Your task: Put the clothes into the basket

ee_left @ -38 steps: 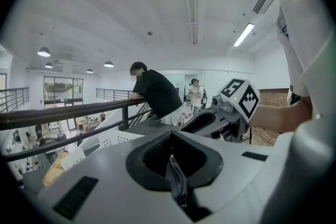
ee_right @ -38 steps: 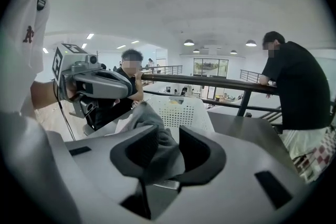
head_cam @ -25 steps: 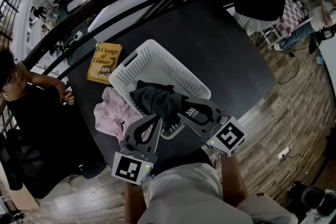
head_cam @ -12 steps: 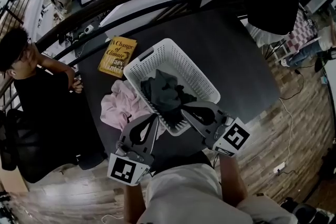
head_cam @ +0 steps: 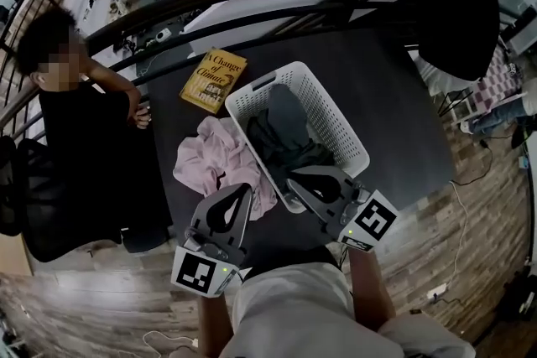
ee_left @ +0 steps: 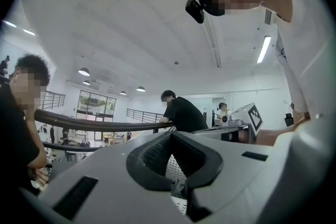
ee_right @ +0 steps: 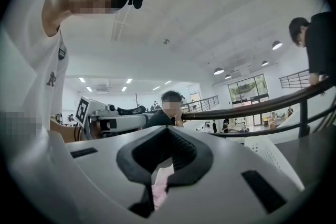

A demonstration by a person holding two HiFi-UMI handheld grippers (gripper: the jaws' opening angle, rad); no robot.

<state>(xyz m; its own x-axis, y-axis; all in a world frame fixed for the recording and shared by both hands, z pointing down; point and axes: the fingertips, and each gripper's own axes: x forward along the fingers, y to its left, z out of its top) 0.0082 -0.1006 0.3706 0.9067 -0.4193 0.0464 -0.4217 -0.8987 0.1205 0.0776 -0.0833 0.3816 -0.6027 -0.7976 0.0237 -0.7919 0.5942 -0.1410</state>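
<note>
Dark table (head_cam: pixel 382 92), basket (head_cam: pixel 340 130) of dark clothes (head_cam: pixel 281 130), pink garment (head_cam: pixel 214 159) beside, left tongs (head_cam: pixel 247 189) and right tongs (head_cam: pixel 293 174) closed, empty

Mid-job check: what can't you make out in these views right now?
- Head view: basket floor, buried under dark clothes; its near rim, partly behind the right gripper.
- Head view: pink garment's near edge, covered by the left gripper.
- Both gripper views: table, mostly blocked by each gripper's own shut fingers; only slivers show through the gaps.
</note>
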